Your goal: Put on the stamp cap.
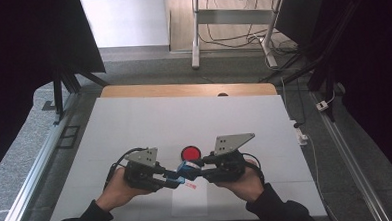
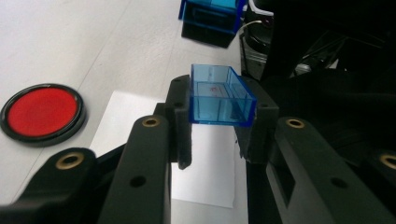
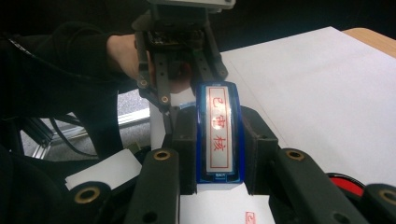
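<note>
From above, both hands are holding the left claw point(image 1: 173, 179) and right claw point(image 1: 199, 166) together over the white surface point(image 1: 134, 123), near the red pad point(image 1: 190, 153). Left gripper view: claw is clenching a clear blue cap point(image 2: 219, 95). Right gripper view: claw is gripping the blue stamp point(image 3: 218, 133), its red-lettered face showing.

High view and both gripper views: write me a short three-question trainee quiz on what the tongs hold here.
1. True or false: the left tongs are shut on a clear blue cap.
2. What do the right tongs grip? A a pen; B a blue stamp with red characters; C a cup.
3. What colour is the round ink pad lying on the table?
Key: 1 true; 2 B; 3 red.
</note>
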A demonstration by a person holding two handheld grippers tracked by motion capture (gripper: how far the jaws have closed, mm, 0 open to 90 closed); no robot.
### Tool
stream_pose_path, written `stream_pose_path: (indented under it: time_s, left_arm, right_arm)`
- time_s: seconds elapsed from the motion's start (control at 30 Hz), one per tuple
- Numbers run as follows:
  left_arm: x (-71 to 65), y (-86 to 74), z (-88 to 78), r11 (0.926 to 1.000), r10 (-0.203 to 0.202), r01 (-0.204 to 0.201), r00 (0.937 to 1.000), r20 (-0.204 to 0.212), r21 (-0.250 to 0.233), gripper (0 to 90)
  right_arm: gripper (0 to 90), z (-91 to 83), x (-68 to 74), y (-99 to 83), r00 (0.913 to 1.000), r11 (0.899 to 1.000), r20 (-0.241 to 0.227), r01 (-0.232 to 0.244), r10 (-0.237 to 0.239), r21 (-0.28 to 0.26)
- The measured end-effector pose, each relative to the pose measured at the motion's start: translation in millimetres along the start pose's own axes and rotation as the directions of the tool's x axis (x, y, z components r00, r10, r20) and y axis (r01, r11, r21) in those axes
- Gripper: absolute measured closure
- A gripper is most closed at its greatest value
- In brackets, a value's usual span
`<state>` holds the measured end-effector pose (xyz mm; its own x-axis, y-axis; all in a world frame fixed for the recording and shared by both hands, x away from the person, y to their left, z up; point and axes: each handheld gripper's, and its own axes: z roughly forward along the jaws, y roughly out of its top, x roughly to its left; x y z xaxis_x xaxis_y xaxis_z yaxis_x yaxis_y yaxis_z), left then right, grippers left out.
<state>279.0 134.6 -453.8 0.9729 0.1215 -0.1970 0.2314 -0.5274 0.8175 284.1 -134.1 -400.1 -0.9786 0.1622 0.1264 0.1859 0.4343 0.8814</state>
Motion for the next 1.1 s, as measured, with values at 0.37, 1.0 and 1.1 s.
stream_pose_path:
  time_s: [0.37, 1.0, 1.1]
  left_arm:
    - [4.2, 6.4, 8.9, 0.9984, 0.056, -0.056, 0.9947, 0.086, -0.005, 68.5]
    - [6.0, 5.6, 8.3, 0.9973, 0.062, -0.056, 0.9868, 0.149, -0.048, 68.6]
    - [5.9, 5.3, 8.2, 0.9971, 0.06, -0.052, 0.9867, 0.151, -0.056, 68.7]
  right_arm:
    - [70.9, 3.7, 3.2, 0.4, 0.9988, 1.0, -0.044, 0.023, -0.023, -0.002]
    - [70.9, 6.2, 7.0, 1.1, 0.9943, 0.998, -0.091, 0.055, -0.054, 0.004]
    - [70.9, 6.5, 6.6, 0.8, 0.9944, 0.999, -0.093, 0.05, -0.049, 0.004]
